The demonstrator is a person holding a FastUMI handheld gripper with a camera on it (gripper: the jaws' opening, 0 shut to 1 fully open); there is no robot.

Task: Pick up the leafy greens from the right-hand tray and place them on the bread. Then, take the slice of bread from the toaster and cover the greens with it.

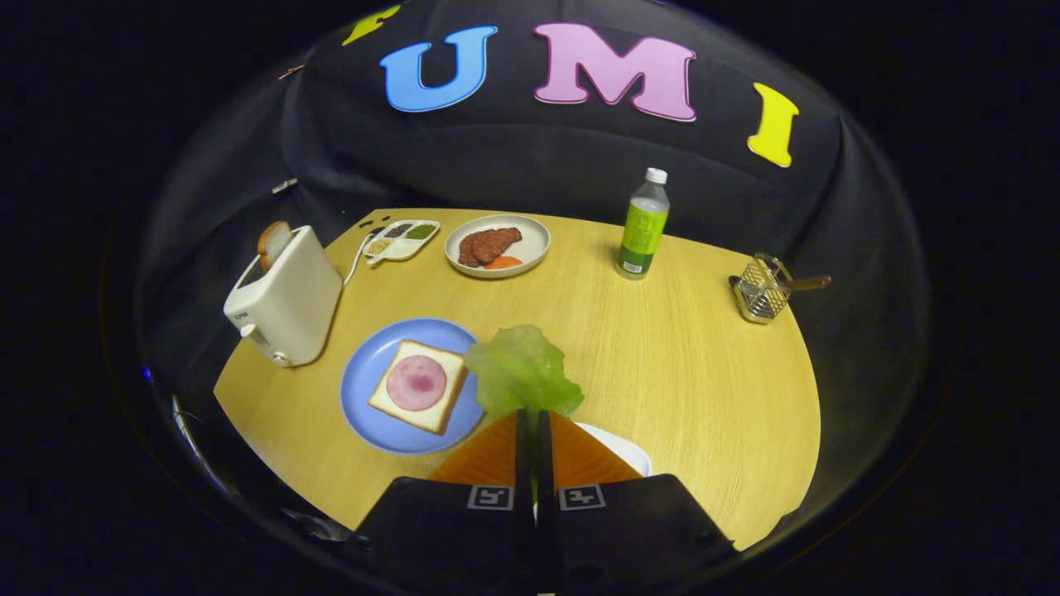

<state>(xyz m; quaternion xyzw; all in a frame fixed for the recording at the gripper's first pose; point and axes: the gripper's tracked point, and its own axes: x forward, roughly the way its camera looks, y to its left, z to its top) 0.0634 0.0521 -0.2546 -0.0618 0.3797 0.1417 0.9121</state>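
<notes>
Pinching the lettuce leaf [522, 370] by its lower edge, the hand-held gripper [532, 422] carries it clear of the desk [687, 356], just beside the blue plate [364, 364], so it can drop onto the ham-topped bread [418, 386]; the second slice waits in the toaster [286, 294].

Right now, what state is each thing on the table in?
hand-held gripper: shut on the lettuce leaf.
lettuce leaf: lifted, beside the blue plate.
bread slice: flat on blue plate, ham on top, uncovered.
toaster: upright, toast sticking out.
bottle: upright, capped.
white tray: under the fingers.
</notes>
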